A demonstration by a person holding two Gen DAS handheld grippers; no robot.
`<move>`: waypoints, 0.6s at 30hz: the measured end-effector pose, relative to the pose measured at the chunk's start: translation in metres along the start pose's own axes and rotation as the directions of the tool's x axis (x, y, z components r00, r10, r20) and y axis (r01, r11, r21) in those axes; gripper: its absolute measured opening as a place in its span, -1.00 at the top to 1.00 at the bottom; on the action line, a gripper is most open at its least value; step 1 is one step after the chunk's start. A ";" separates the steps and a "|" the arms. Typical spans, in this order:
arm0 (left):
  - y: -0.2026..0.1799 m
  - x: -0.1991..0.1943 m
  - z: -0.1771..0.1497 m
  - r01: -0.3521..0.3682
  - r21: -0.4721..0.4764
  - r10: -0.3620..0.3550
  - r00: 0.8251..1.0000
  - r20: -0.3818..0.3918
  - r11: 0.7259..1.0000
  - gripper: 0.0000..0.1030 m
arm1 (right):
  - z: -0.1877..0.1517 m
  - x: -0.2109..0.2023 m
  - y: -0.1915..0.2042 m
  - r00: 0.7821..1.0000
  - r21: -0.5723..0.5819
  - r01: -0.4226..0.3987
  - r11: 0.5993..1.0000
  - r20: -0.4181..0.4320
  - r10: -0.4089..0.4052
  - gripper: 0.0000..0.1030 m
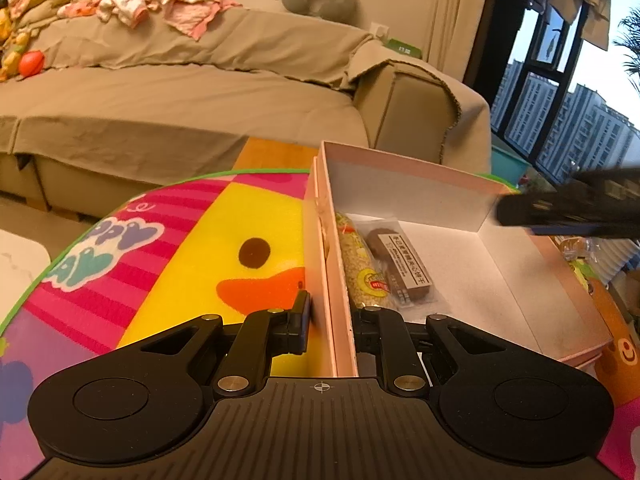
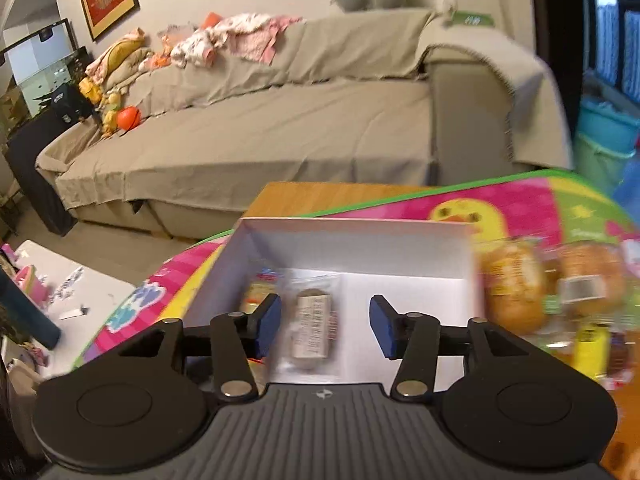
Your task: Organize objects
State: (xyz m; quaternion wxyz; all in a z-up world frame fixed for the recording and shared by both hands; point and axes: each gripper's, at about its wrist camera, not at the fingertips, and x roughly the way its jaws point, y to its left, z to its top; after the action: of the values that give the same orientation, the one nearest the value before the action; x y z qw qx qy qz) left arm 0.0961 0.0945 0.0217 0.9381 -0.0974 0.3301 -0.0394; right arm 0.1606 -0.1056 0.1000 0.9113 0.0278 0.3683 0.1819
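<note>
A pink box [image 1: 400, 188] with a white inside lies open on a colourful duck mat [image 1: 224, 248]. Two packets lie in its left part: a yellow grain bar [image 1: 362, 268] and a brown biscuit [image 1: 404, 266]. My left gripper [image 1: 334, 320] is shut on the box's left wall, one finger inside and one outside. In the left wrist view my right gripper [image 1: 568, 208] shows blurred over the box's far right corner. In its own view the right gripper [image 2: 325, 326] stands open above the box [image 2: 352, 222]. The brown biscuit packet [image 2: 314, 332] lies below the gap, untouched, with the yellow packet [image 2: 256, 292] to its left.
Wrapped bread buns [image 2: 516, 288] and a small yellow packet [image 2: 590, 344] lie on the mat right of the box. A beige sofa [image 1: 180, 92] with clothes and toys stands behind. A white low table [image 2: 92, 292] is at the left, and a window [image 1: 580, 120] at the far right.
</note>
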 end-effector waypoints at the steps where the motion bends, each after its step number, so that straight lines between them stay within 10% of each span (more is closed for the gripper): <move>1: -0.001 -0.001 0.000 -0.003 0.003 0.003 1.000 0.000 1.000 0.67 | -0.003 -0.007 -0.005 1.000 -0.002 0.013 1.000 0.014 -0.013 0.00; 18: -0.002 0.002 0.000 -0.018 0.016 0.018 1.000 -0.008 1.000 0.68 | -0.058 -0.061 -0.137 0.950 0.146 0.305 0.941 0.016 -0.311 -0.28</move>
State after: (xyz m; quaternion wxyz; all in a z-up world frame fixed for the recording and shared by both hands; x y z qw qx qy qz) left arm 0.0981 0.0927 0.0208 0.9378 -0.0870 0.3344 -0.0339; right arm 0.1228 -0.2598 0.0729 0.9311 0.0379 0.3626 0.0101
